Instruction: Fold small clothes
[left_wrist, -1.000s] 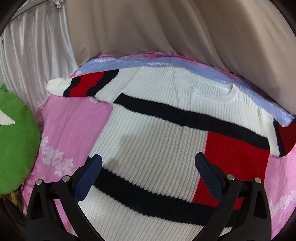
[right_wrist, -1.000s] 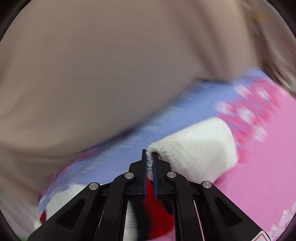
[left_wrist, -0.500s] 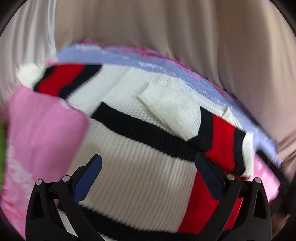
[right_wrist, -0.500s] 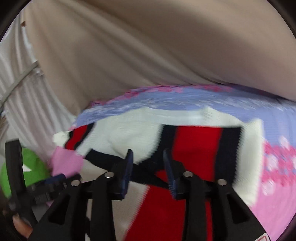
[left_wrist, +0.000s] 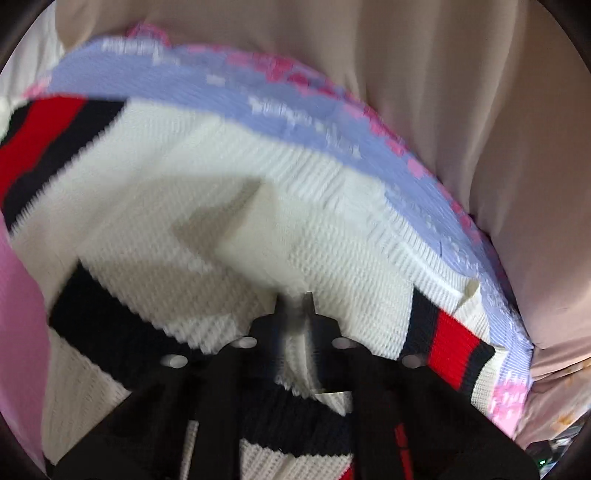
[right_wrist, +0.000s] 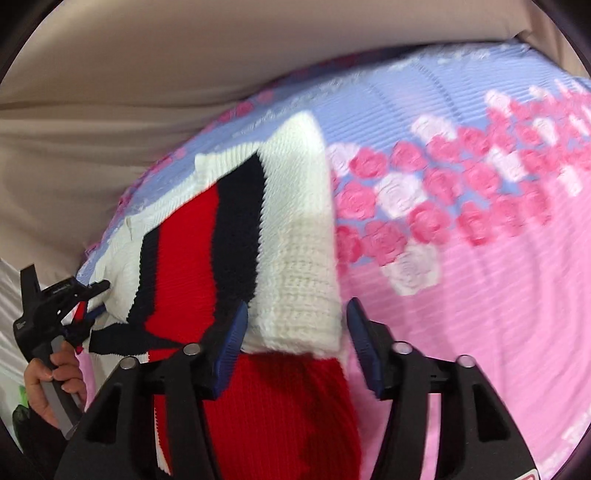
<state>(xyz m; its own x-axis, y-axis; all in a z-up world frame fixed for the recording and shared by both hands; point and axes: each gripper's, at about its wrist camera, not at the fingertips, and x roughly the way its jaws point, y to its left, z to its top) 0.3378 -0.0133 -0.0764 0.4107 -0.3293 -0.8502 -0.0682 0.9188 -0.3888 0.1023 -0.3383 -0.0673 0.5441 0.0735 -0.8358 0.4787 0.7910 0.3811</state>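
Now the left tool pinches the ribbed knit sweater, while the right tool gapes.

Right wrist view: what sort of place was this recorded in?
Probably a bedroom at home: a knit sweater lies on a pink and lilac rose-patterned bedspread, with beige draped fabric, seemingly a curtain, behind it.

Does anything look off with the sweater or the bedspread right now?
Nothing is damaged or spilled. The sweater lies part-folded, one sleeve turned in over its body. The left gripper pinches white knit; the right gripper is open over the sleeve's cuff. The bedspread lies flat.
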